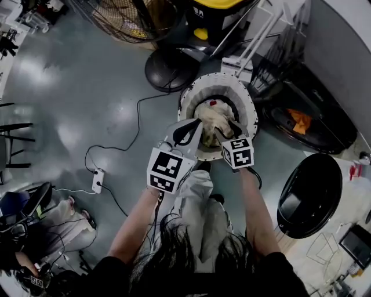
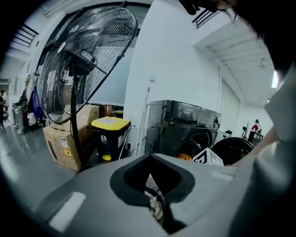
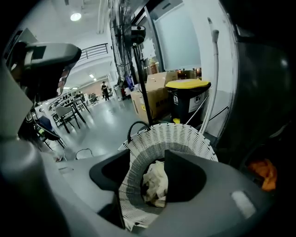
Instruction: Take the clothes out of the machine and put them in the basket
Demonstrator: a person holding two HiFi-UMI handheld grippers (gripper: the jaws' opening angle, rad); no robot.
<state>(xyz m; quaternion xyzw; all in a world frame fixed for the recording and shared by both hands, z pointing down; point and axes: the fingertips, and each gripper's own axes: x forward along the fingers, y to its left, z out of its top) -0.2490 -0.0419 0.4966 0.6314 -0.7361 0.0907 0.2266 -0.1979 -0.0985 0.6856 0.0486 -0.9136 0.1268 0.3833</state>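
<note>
A white woven basket (image 1: 248,103) stands on the floor below me, with cream clothes (image 1: 212,118) and a bit of red inside. Both grippers hover over its near rim. My left gripper (image 1: 199,123) has its jaws together, and basket weave and cream cloth (image 2: 155,209) show through the hollow between them. I cannot tell whether it touches the cloth. My right gripper (image 1: 227,129) is open, and the basket (image 3: 159,141) and clothes (image 3: 154,183) show between its jaws. To the right is the dark machine (image 1: 324,125) with an orange cloth (image 1: 301,120) in its mouth.
The machine's round black door (image 1: 310,194) hangs open at the right. A standing fan's base (image 1: 168,68) and a yellow-lidded bin (image 1: 215,11) sit behind the basket. A power strip (image 1: 97,180) and cable lie on the floor to the left.
</note>
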